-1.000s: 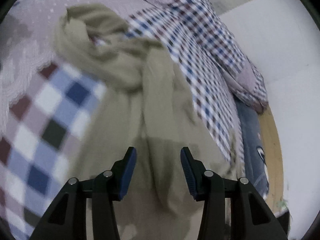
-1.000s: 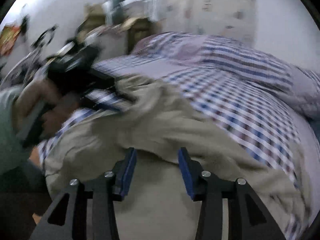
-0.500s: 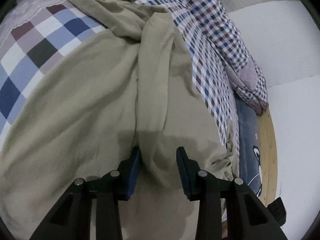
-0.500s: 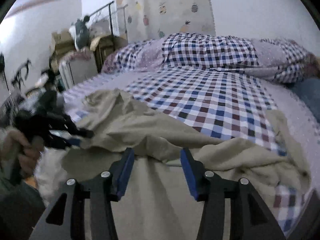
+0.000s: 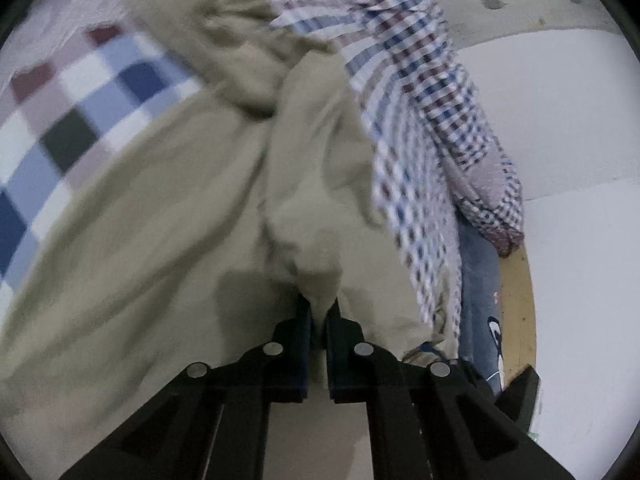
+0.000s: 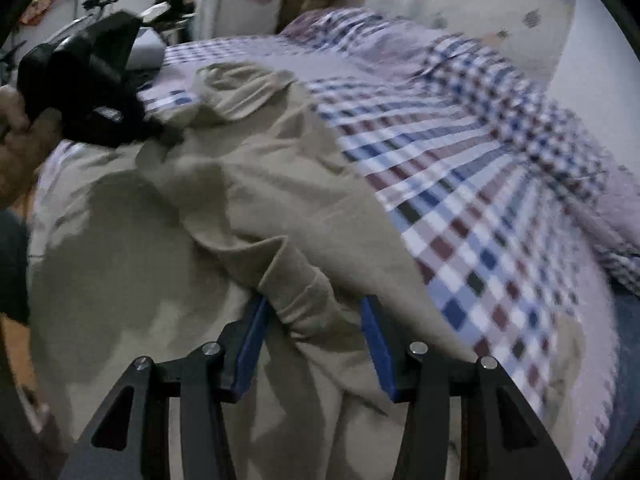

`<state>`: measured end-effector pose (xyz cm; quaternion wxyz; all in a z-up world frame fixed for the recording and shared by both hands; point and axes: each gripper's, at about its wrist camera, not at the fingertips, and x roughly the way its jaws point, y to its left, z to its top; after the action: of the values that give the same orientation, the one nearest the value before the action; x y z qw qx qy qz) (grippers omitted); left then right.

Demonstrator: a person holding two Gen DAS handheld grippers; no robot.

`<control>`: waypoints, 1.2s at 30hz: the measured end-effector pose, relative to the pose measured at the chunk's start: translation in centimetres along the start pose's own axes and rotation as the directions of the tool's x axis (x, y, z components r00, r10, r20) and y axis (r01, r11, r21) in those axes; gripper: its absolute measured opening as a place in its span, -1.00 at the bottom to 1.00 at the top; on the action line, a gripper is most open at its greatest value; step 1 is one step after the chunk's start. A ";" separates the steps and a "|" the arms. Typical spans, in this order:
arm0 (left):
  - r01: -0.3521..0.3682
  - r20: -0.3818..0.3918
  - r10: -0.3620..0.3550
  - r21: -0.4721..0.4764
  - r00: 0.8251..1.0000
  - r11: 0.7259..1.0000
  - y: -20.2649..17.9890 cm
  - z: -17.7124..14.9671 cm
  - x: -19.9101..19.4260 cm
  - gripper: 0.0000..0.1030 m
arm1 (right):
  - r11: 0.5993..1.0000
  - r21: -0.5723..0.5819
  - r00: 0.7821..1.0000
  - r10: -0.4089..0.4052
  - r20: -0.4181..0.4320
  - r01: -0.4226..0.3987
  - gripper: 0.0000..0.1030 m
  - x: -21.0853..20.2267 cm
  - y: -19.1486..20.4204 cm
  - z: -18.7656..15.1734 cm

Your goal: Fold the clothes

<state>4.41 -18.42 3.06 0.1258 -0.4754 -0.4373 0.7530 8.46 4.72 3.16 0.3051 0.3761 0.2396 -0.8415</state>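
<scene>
A khaki garment (image 5: 168, 216) lies crumpled across a checked bedspread (image 5: 80, 96). In the left wrist view my left gripper (image 5: 318, 312) is shut on a ridge of the garment's cloth, which bunches up just beyond the blue pads. In the right wrist view the same khaki garment (image 6: 248, 184) spreads over the bed, and my right gripper (image 6: 314, 312) stands open with a sleeve cuff (image 6: 304, 292) lying between its fingers (image 6: 256, 332). The left gripper tool (image 6: 92, 88), held by a hand (image 6: 16, 136), shows at the far left of that view.
Checked pillows (image 6: 540, 128) lie at the head of the bed. A blue cloth (image 5: 480, 288) and a wooden bed edge (image 5: 518, 304) run along the right, beside a white wall (image 5: 560, 120). Cluttered furniture (image 6: 248, 4) stands beyond the bed.
My left gripper has shut on the khaki fold that lay between its fingers. The right gripper moved down over the garment, and the sleeve cuff now lies between its open fingers.
</scene>
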 end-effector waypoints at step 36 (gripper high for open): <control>-0.261 0.218 0.204 0.281 0.954 0.923 -24.9 29.6 21.1 -0.94 | 0.845 0.181 0.864 -0.494 -0.096 0.503 -0.90 5.5 -32.6 17.2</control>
<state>-36.63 -6.97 14.56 0.0665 -0.4271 -0.2649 0.8620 -25.50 14.81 14.92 0.0313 0.3490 0.2501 -0.9026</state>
